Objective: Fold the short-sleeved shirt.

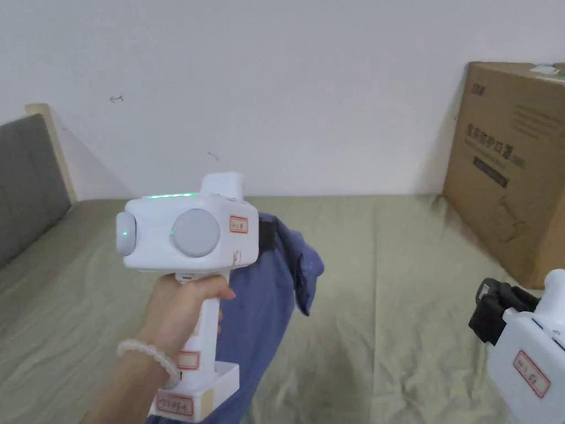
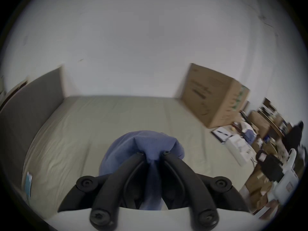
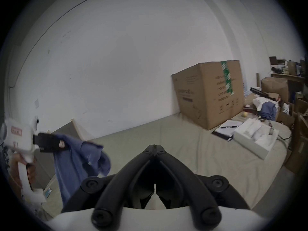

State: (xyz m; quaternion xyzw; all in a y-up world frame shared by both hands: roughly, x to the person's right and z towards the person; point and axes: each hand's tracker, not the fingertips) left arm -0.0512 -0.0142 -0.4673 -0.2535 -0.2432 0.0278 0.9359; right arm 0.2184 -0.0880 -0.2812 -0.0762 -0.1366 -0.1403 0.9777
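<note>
From the head view, the left gripper, a smooth white plastic body with round grey discs, is held up by a hand wearing a pale bead bracelet. The shirt, soft blue cloth, hangs from its black jaws in loose folds above the bed, whose olive sheet is creased and rumpled. A brown cardboard box stands on the sheet at the right against the white wall; a grey padded headboard closes the left side. The right gripper sits low at the right, and here I cannot tell how its jaws stand. In the left gripper view, the two curved black jaws are clamped on a bunched fold of the shirt, which swells into a rounded lump beyond the tips, off the bed. In the right gripper view, the right gripper has its jaws pressed together on nothing, tips meeting. To the left the shirt droops limp and blurred from the left gripper, one edge curling outward, clear of the sheet.
</note>
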